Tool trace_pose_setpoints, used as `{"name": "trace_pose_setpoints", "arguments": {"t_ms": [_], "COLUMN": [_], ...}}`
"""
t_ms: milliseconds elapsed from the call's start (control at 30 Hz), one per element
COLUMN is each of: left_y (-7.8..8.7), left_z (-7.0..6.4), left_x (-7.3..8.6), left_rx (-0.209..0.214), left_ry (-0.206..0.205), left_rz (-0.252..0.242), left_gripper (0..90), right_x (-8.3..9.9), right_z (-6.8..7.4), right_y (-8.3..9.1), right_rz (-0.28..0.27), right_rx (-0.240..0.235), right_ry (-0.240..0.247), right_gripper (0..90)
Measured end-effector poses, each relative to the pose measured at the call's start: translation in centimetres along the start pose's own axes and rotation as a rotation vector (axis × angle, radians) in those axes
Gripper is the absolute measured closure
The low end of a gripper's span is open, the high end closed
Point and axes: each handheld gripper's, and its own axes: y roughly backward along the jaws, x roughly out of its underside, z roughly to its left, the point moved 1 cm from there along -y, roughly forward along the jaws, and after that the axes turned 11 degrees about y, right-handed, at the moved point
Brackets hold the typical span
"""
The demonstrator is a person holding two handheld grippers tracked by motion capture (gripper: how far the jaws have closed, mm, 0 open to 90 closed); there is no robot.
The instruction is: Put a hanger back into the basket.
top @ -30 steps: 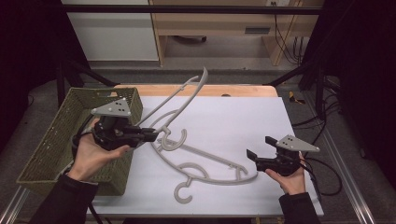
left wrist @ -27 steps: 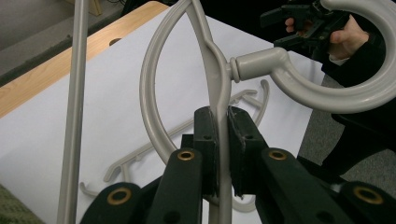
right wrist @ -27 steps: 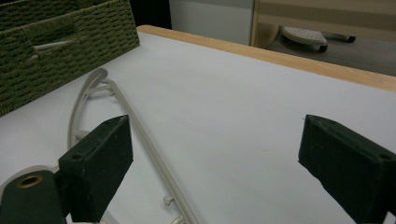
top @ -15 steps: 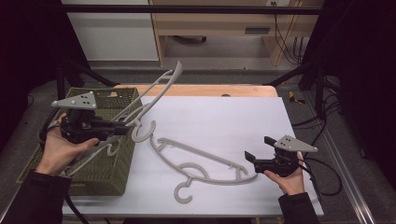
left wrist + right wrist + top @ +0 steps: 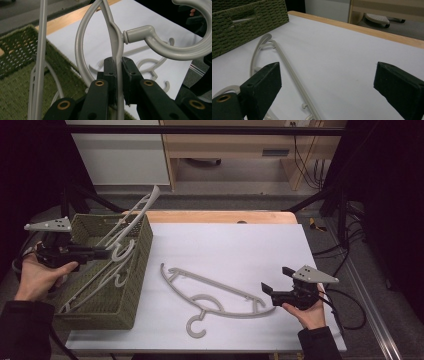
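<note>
We have our left gripper (image 5: 117,80) clamped on the neck of one grey hanger (image 5: 131,222), just below its hook, holding it tilted over the green woven basket (image 5: 131,307) with its lower end inside. By our judgement that one is nearly stowed; the second hanger (image 5: 215,295) lies flat on the table (image 5: 240,245) just ahead of our right gripper (image 5: 270,292), whose jaws gape wide and empty, so it has yet to be picked up

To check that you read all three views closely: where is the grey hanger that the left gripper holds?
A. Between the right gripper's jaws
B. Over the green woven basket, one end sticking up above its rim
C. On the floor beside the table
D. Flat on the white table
B: the left gripper is clamped on the held hanger over the basket, one end rising above its rim.
</note>
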Motion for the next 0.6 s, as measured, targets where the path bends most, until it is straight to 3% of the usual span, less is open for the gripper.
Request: {"name": "trace_pose_setpoints", "arguments": {"t_ms": [300, 600], "left_y": [-0.1, -0.5], "left_z": [3.0, 5.6], "left_x": [2.1, 4.0], "left_rx": [-0.036, -0.06], "left_ry": [0.053, 0.121], "left_rz": [0.04, 0.043], "left_gripper": [82.8, 82.8], "right_x": [0.1, 0.1], "right_z": [0.1, 0.1], "right_y": [-0.2, -0.4], "right_rz": [0.006, 0.013], "right_rx": [0.004, 0.001], "right_ry": [0.004, 0.009], "right_gripper": [8.3, 8.4]}}
